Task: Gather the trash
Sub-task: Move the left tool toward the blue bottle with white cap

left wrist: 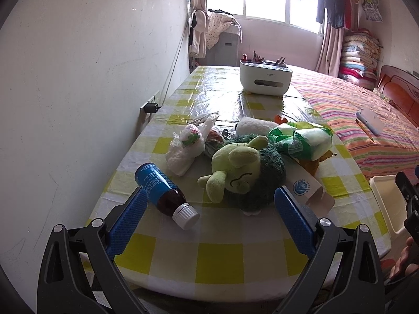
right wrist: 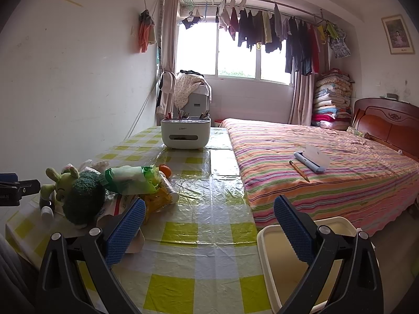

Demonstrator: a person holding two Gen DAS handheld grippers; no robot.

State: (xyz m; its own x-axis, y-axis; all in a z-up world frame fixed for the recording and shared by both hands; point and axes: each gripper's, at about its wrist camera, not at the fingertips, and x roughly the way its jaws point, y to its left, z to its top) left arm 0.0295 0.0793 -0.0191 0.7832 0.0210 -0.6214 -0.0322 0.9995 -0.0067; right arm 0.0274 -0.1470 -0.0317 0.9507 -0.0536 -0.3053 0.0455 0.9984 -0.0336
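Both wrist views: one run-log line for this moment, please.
left gripper open, empty | right gripper open, empty | trash pile untouched on table | bin at right edge

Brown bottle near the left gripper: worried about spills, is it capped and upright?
Capped but tipped: the brown bottle lies sideways, white cap on.

Daylight floods through the window [right wrist: 235, 55] at 12 o'clock — clothes [right wrist: 275, 28] hang on a rail across it. A white wall [right wrist: 78, 78] runs along 9 o'clock; the bed [right wrist: 327, 157] with striped cover and wooden headboard [right wrist: 387, 125] lies at 3 o'clock — folded quilts [right wrist: 331, 99] stacked beyond.
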